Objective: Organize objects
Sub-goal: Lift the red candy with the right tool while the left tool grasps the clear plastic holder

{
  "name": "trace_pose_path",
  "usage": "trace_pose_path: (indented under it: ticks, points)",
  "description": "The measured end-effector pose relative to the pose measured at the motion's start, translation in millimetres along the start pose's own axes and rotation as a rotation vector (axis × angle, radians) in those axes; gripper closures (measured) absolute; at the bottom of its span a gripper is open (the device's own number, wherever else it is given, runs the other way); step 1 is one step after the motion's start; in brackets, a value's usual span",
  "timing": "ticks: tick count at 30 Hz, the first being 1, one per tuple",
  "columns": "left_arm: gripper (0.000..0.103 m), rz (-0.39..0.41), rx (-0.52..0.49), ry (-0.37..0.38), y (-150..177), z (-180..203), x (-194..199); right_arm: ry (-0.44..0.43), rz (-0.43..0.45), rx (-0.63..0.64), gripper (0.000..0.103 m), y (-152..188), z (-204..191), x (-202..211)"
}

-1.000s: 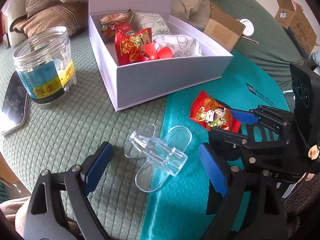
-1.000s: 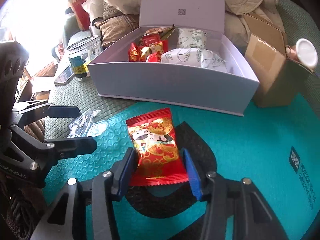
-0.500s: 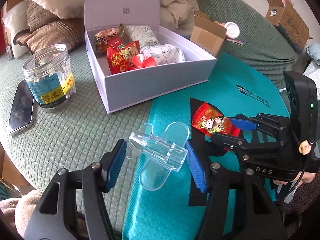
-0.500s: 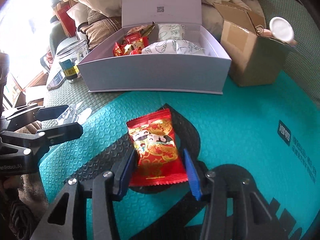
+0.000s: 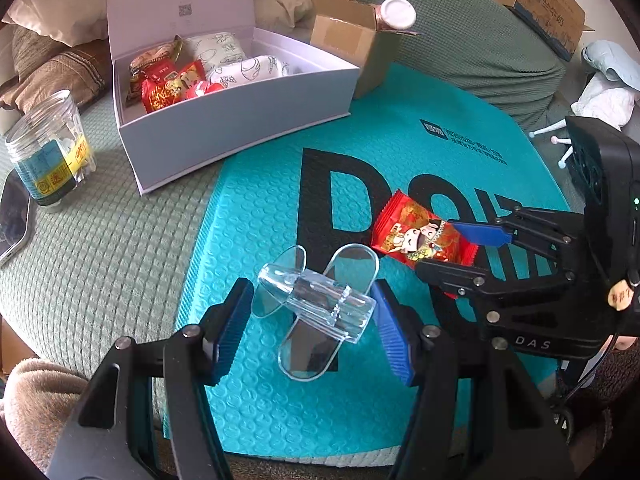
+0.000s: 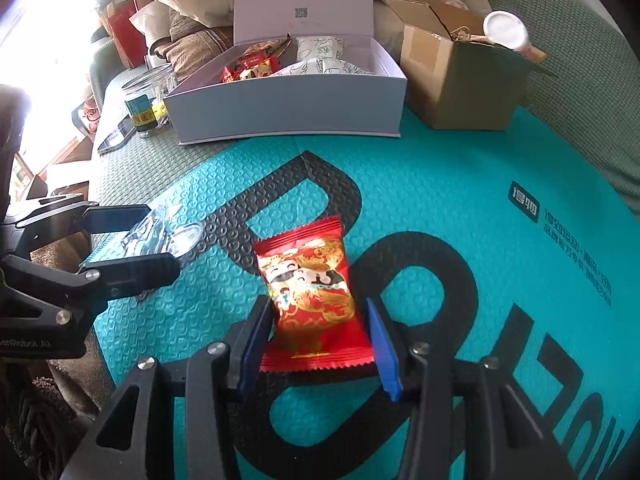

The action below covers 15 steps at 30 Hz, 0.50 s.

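Note:
A clear plastic fan-shaped piece [image 5: 320,300] hangs over the teal mat [image 5: 260,220], with my left gripper [image 5: 312,322] shut on it, blue pads against its two sides. To its right my right gripper [image 5: 460,254] is shut on a red snack packet [image 5: 420,236]. In the right wrist view the snack packet [image 6: 308,280] sits between the pads of the right gripper [image 6: 318,344], and the left gripper [image 6: 156,238] with the clear piece [image 6: 160,232] is at the left. An open white box [image 5: 240,128] holding red packets and white pouches stands at the back.
A clear jar [image 5: 48,152] and a phone [image 5: 14,216] lie left of the white box on green bedding. A small cardboard box [image 5: 348,44] with a white-capped bottle [image 5: 398,12] stands right of it. Another carton [image 5: 536,0] is far right; pillows lie behind.
The left jaws closed onto the clear piece and picked it up. Both grippers drew back from the white box and moved right over the teal mat, each carrying its object.

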<state>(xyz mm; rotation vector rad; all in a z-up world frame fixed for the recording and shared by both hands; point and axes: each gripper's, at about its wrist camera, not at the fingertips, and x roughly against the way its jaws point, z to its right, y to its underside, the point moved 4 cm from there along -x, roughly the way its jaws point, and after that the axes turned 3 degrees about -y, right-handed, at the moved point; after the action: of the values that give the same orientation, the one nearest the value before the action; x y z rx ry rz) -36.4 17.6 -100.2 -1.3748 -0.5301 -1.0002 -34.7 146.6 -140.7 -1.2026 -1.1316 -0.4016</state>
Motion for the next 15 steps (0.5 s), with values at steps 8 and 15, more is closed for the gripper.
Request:
trace_pose_path:
  ticks: [8, 15]
  points:
    - [0.038, 0.002, -0.005, -0.010, 0.6, 1.7, -7.5, 0.002, -0.003, 0.033, 0.039, 3.7, -5.0, -2.6]
    - [0.037, 0.009, -0.024, -0.024, 1.9, 4.9, -9.2, 0.000, 0.003, 0.026, 0.024, 2.2, -4.4, -8.3]
